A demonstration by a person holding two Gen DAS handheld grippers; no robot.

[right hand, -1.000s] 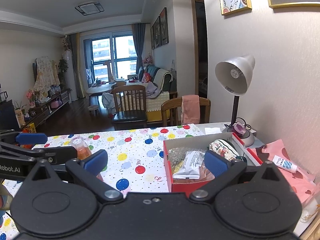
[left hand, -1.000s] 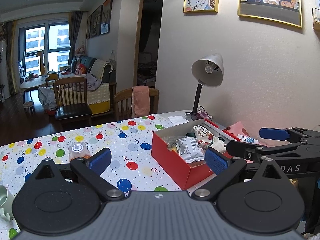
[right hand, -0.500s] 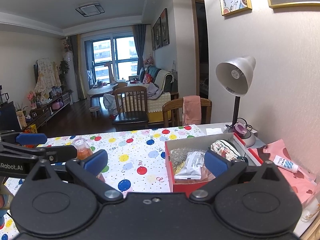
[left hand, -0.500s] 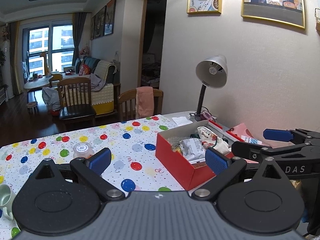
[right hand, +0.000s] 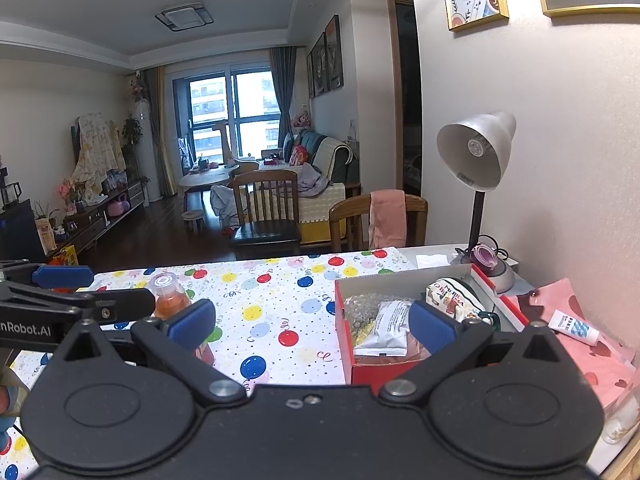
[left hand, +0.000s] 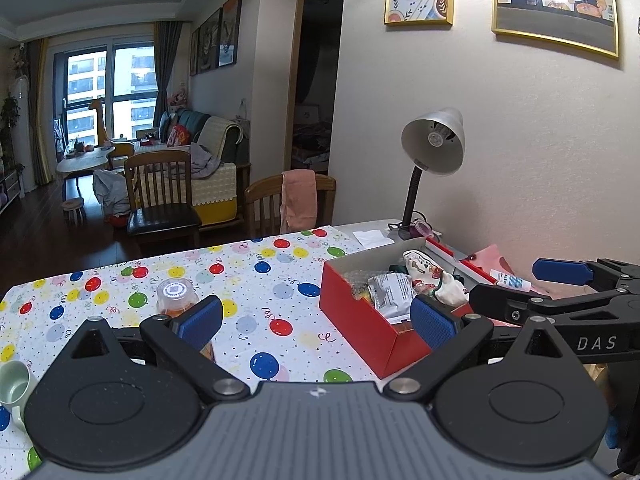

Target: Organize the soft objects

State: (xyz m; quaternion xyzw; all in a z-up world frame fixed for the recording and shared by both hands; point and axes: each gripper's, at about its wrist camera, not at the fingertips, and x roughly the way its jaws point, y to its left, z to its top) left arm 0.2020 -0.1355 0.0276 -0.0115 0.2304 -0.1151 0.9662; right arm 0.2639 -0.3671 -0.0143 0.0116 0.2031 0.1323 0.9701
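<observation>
A red box (left hand: pixel 360 320) (right hand: pixel 384 370) sits on the balloon-print tablecloth near the wall. It holds several soft things: a white packet (left hand: pixel 390 290) (right hand: pixel 386 326), bubble wrap (right hand: pixel 360 306) and a printed pouch (left hand: pixel 422 266) (right hand: pixel 450 294). My left gripper (left hand: pixel 316 320) is open and empty, held above the table's near edge, left of the box. My right gripper (right hand: pixel 312 322) is open and empty, in front of the box. Each gripper shows in the other's view: the right one (left hand: pixel 560 284) and the left one (right hand: pixel 64 284).
An orange drink bottle (left hand: pixel 178 296) (right hand: pixel 168 298) stands on the cloth to the left. A green mug (left hand: pixel 14 388) is at the near left edge. A desk lamp (left hand: pixel 430 160) (right hand: pixel 476 168), the red box lid (left hand: pixel 460 258), a pink sheet (right hand: pixel 576 332) with a white tube (right hand: pixel 572 326) lie by the wall.
Both grippers have risen and pulled back slightly, so the table and box sit lower and farther in view. Both stay open and empty.
</observation>
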